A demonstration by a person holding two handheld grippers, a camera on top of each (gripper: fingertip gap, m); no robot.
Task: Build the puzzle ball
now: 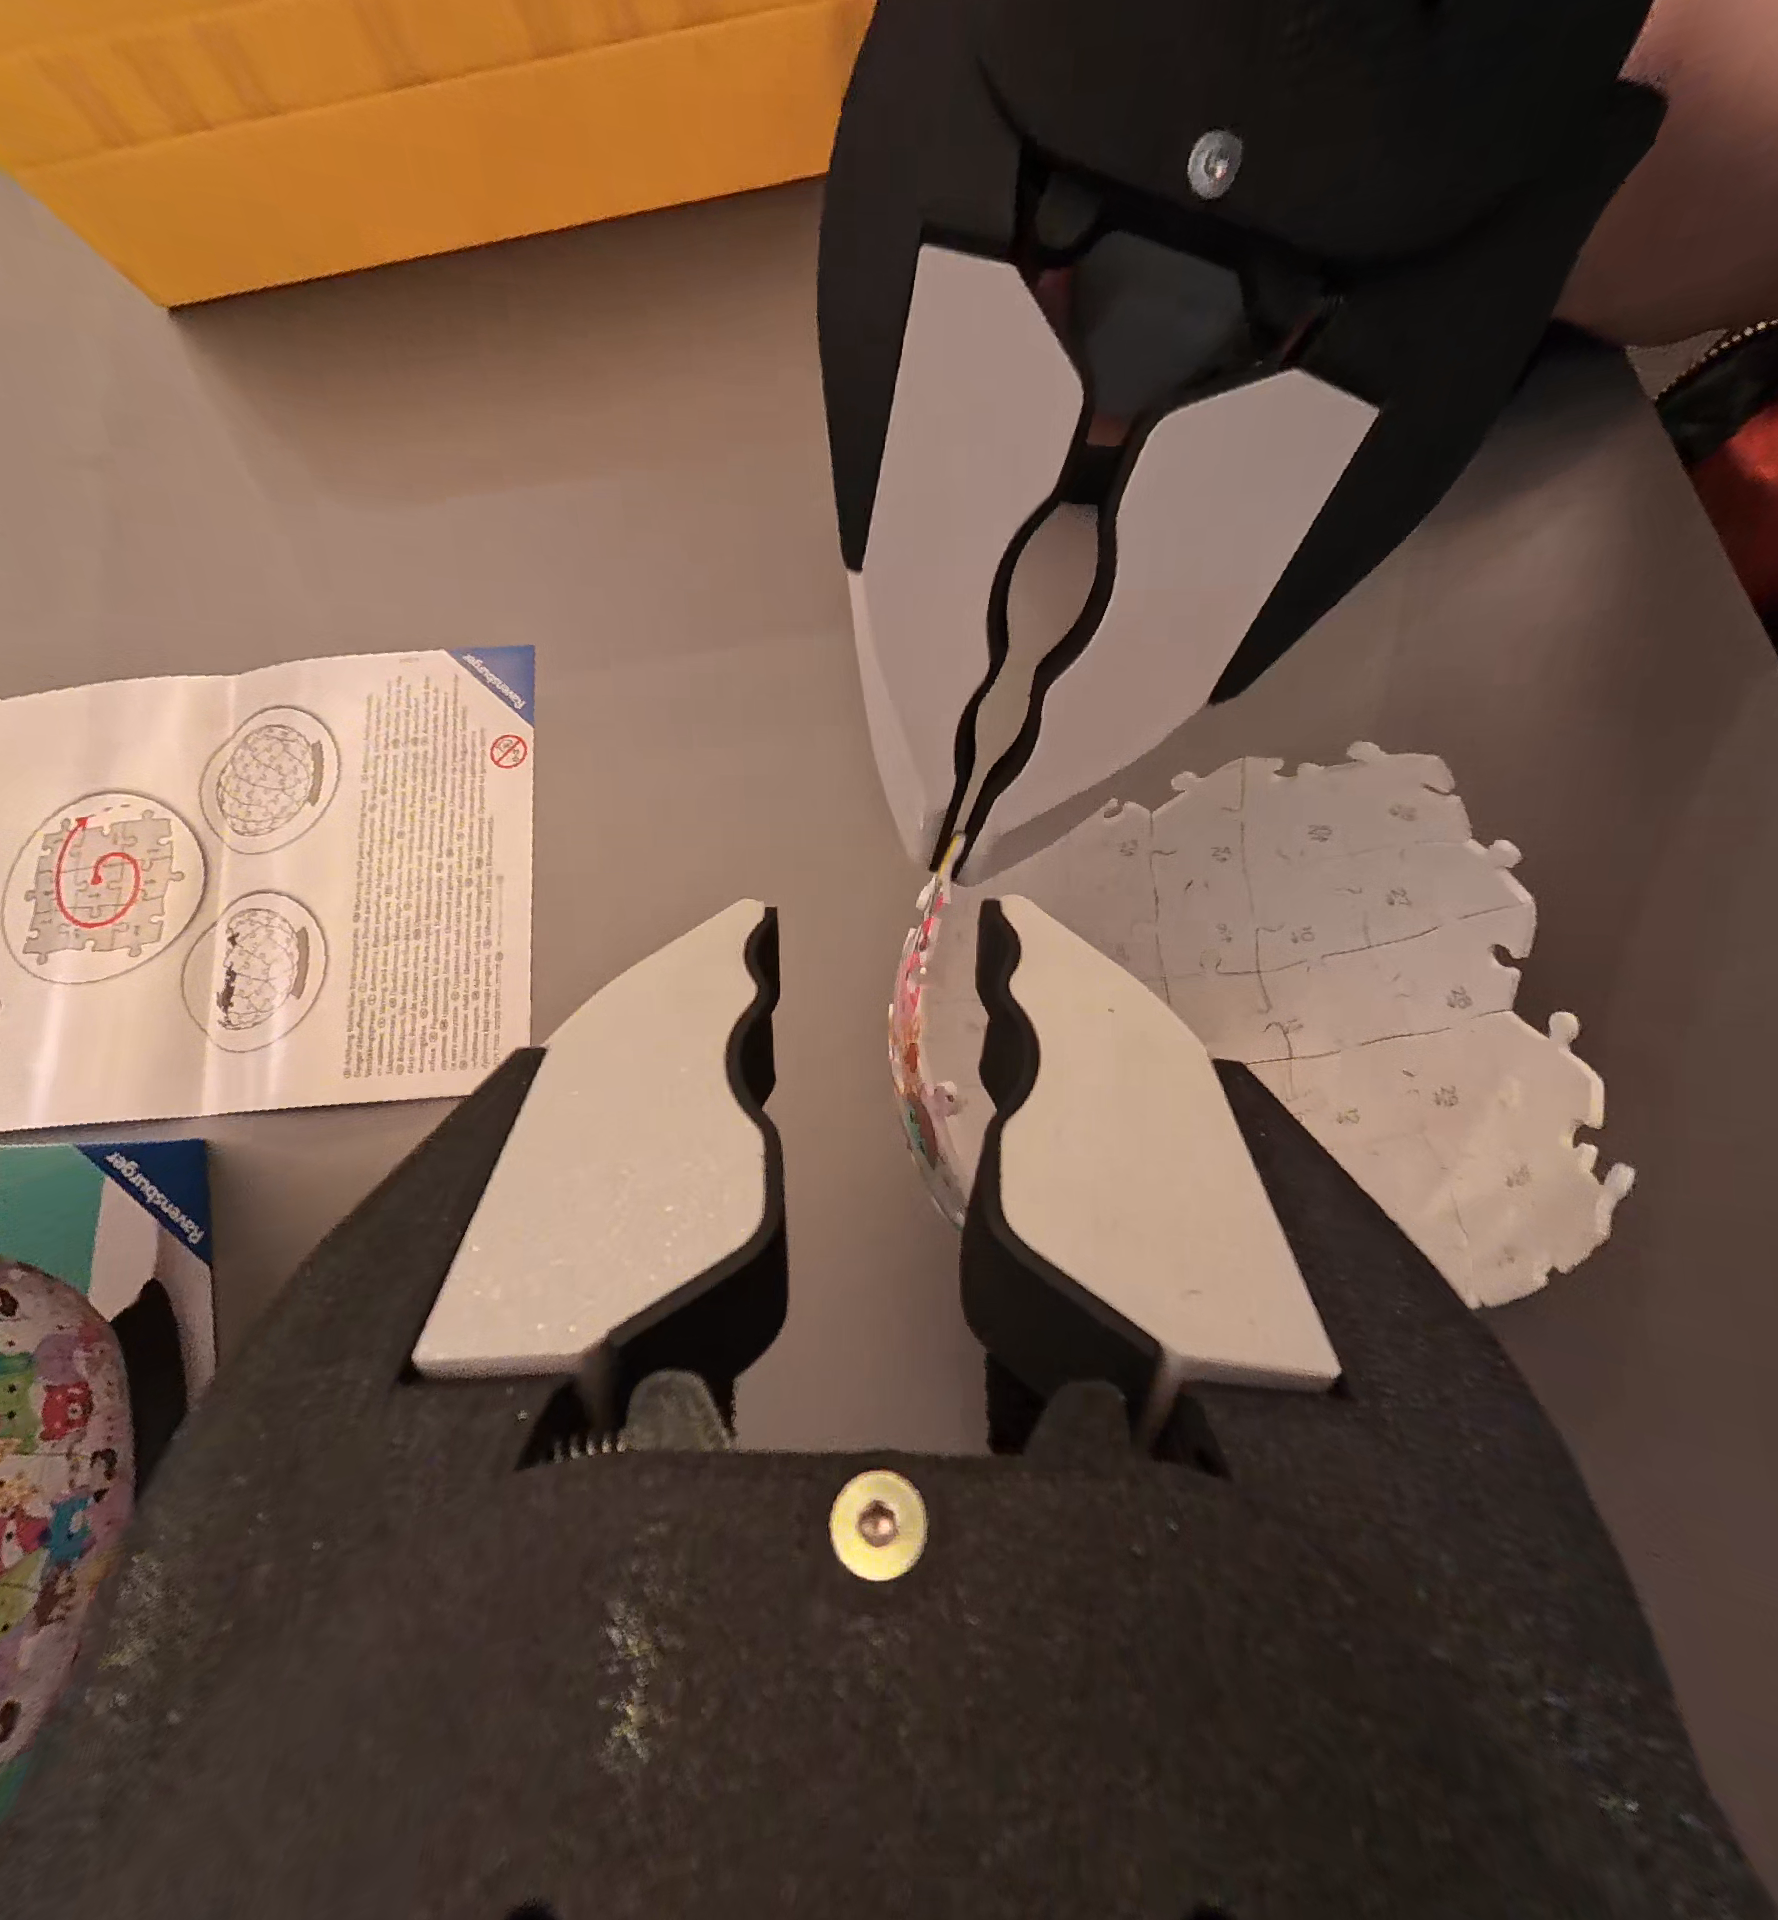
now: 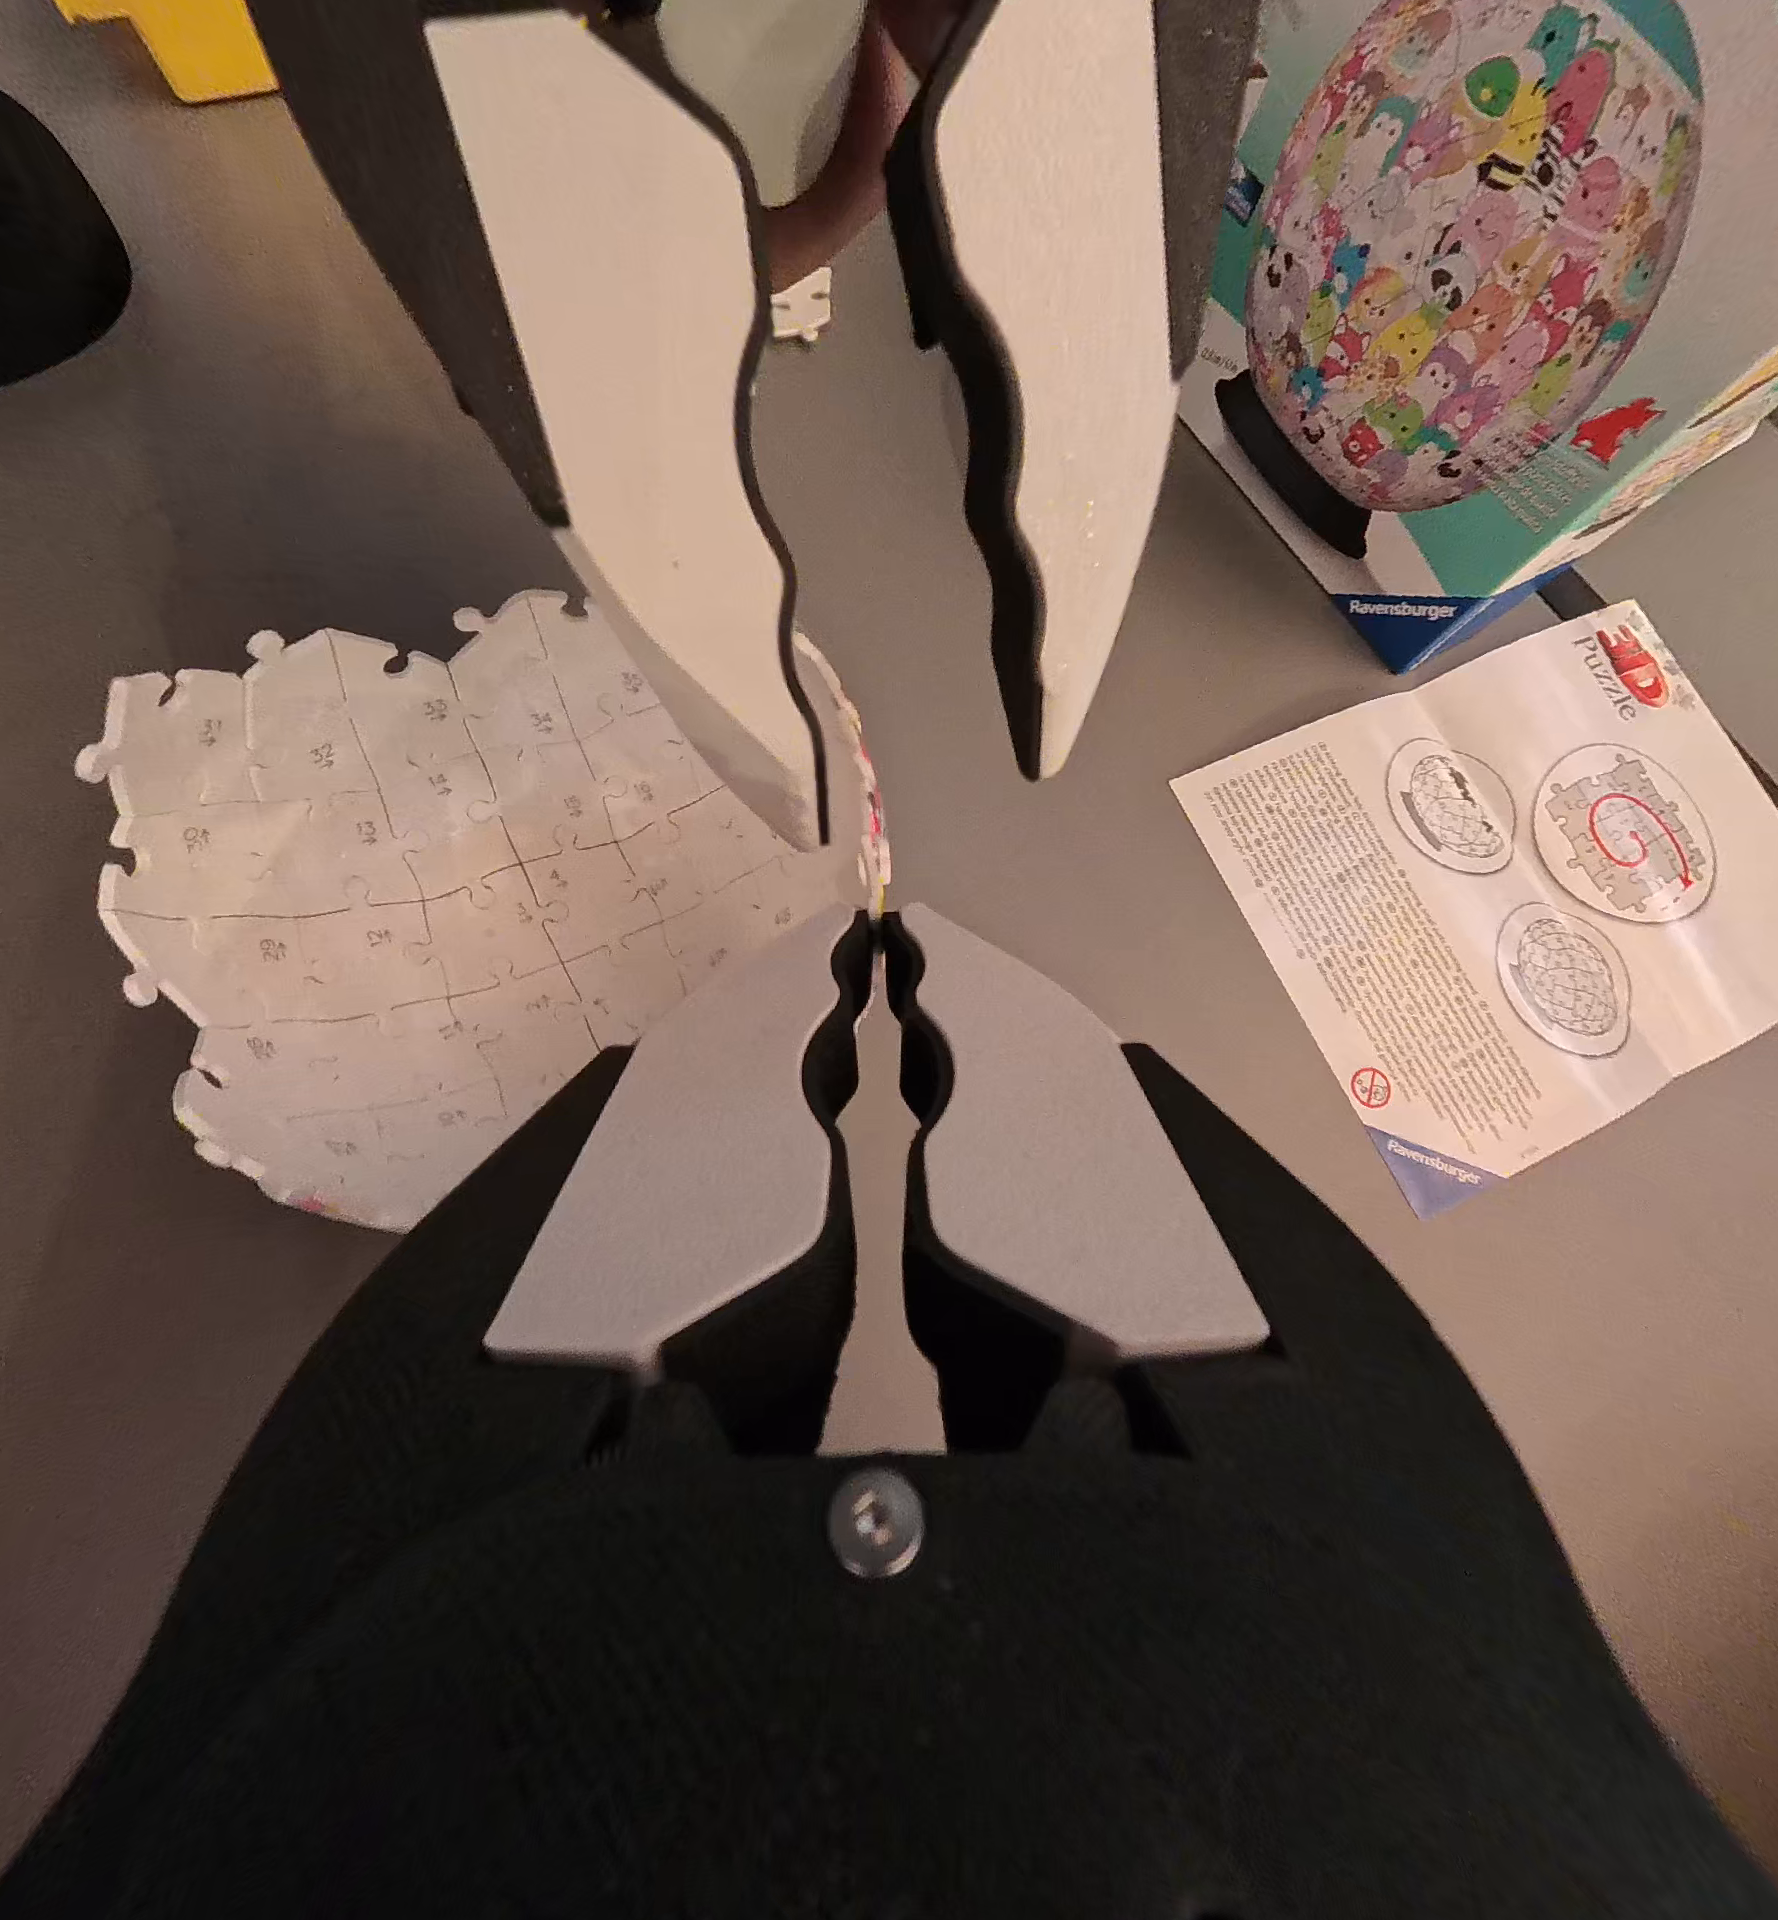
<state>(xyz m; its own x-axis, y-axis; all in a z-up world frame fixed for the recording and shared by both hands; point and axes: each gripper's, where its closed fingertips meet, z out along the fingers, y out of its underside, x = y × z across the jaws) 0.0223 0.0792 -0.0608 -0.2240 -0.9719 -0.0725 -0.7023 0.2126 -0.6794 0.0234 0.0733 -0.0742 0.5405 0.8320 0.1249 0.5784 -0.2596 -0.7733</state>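
A partly built puzzle ball shell (image 1: 1332, 987) lies on the grey table, white numbered inside facing up, coloured outside showing only at its rim (image 1: 916, 1039). It also shows in the right wrist view (image 2: 397, 883). My right gripper (image 2: 880, 920) is shut on the shell's rim; in the left wrist view it comes down from above (image 1: 952, 857). My left gripper (image 1: 880, 914) is open, with the coloured rim between its fingers, close to the right finger. In the right wrist view it reaches in from the top (image 2: 921, 800).
A folded instruction leaflet (image 1: 241, 894) (image 2: 1519, 904) lies flat on the table. The puzzle box (image 2: 1487, 312) (image 1: 33, 1455) stands beside it. A loose white piece (image 2: 802, 301) lies behind the left gripper. A yellow box (image 1: 397, 135) sits at the back. The table edge (image 1: 1716, 582) runs on the right. My two grippers' fingertips are within a few centimetres of each other.
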